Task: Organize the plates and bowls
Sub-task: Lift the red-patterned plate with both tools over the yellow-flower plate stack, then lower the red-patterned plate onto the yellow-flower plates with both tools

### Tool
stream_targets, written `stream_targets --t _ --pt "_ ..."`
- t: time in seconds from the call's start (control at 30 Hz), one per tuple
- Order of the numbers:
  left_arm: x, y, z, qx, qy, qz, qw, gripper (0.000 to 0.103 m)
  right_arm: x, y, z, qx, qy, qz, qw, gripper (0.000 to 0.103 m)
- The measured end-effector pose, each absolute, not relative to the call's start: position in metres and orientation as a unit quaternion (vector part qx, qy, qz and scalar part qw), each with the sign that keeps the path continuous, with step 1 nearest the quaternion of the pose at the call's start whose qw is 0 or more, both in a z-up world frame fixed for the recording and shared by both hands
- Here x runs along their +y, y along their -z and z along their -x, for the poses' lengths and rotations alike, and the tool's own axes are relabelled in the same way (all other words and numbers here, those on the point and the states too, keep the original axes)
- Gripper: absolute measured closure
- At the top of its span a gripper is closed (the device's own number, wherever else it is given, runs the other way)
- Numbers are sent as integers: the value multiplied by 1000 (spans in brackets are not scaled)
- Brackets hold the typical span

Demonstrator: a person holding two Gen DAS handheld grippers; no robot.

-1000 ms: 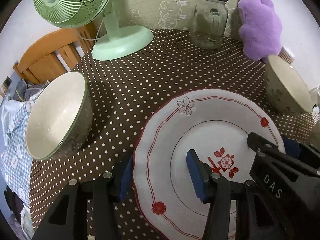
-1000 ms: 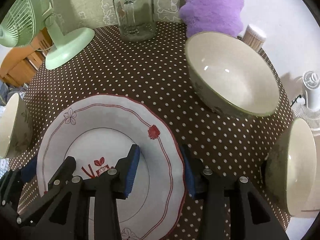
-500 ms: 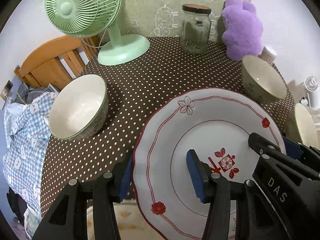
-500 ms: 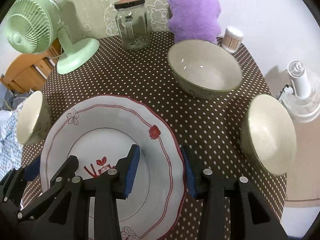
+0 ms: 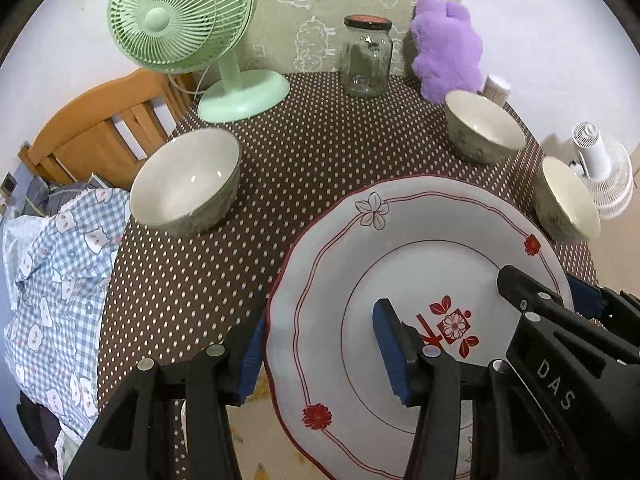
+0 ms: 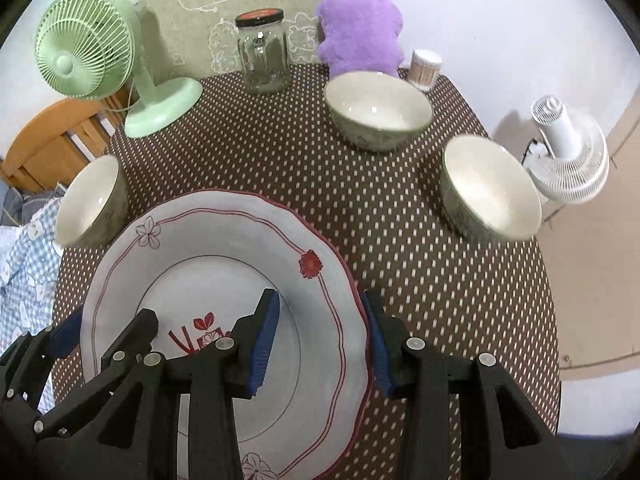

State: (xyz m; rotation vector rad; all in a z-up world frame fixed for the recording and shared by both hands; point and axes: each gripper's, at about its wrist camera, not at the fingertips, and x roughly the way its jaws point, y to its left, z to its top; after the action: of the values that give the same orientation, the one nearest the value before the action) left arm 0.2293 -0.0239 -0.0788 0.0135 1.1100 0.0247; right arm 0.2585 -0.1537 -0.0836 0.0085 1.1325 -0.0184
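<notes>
A white plate [image 5: 420, 240] with red flower trim hangs in the air over the near edge of the brown dotted table [image 5: 320, 140]. My left gripper [image 5: 320, 352] is shut on its left rim. My right gripper [image 6: 320, 336] is shut on its right rim, and the plate [image 6: 208, 248] fills the lower left of that view. Three cream bowls stand upright on the table. In the right wrist view one bowl [image 6: 88, 200] is at the left edge, a second bowl [image 6: 378, 108] is at the back and a third bowl [image 6: 490, 188] is at the right edge.
At the back of the table stand a green fan [image 5: 180, 16], a glass jar [image 5: 366, 60], a purple plush toy [image 5: 446, 52] and a small swab pot [image 6: 425, 65]. A wooden chair [image 5: 92, 132] and checked cloth [image 5: 52, 280] lie left; a white fan [image 6: 568, 152] sits on the floor right.
Both grippers have risen and drawn back from the table with the plate held between them. More of the table, all three bowls and the floor have come into view.
</notes>
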Motion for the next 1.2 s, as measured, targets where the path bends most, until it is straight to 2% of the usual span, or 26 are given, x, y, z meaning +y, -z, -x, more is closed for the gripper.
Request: stream_targets --t 0.57,1.2 --pt "-11 103 -182 546 42 -11 837 51 -141 108 -193 557 56 -2 828 57" --pt "9 113 -158 554 29 -13 832 51 -116 123 -176 577 39 5 816 57"
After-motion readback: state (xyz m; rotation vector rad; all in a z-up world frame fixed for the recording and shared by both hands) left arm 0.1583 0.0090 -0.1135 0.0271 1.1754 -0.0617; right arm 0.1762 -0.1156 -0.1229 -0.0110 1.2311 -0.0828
